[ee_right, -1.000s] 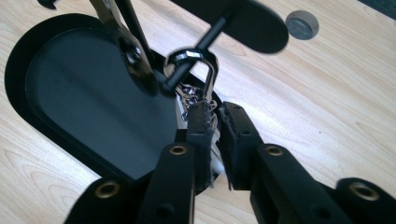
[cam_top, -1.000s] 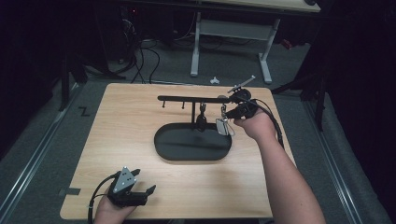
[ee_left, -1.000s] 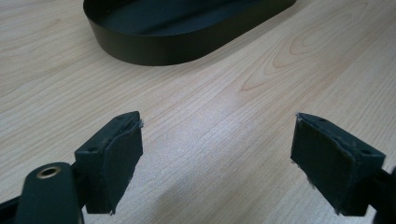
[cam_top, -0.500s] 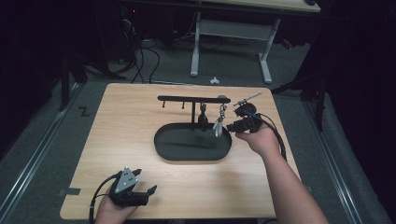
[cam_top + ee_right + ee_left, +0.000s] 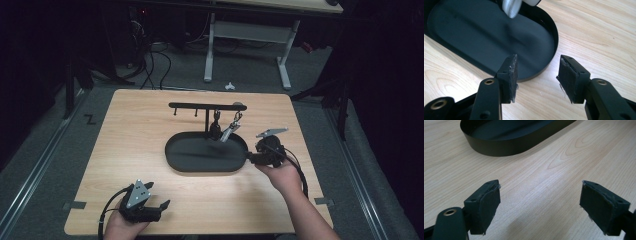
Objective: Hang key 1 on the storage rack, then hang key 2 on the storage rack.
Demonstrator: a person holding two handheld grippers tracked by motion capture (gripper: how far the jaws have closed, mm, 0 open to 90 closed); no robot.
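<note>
Seen from above: right tool (image 5: 251, 159) at the right end of the black oval tray (image 5: 175, 159), low over the counter (image 5: 135, 120), held by a hand (image 5: 282, 175) coming in from the near right; jaws just been opening, now apart with nothing between them; in the right gripper view, pads (image 5: 510, 75) bare, straddling the tray's (image 5: 550, 53) near rim, wood grain showing in the gap.

Behind the tray: a black rack (image 5: 205, 106) with hooks, standing mid-counter; a silvery key fob (image 5: 229, 131) hanging from its right part on a small chain, dangling over the tray's far side, clear of the right tool; a dark piece (image 5: 215, 130) hanging just left of it; blurred pale fob (image 5: 511, 6) at the top of the right gripper view.

Near left corner: left tool (image 5: 159, 206) resting on the counter in the other hand (image 5: 122, 227); jaws wide apart, empty; pads (image 5: 486, 205) over bare wood, tray (image 5: 499, 147) farther off.
</note>
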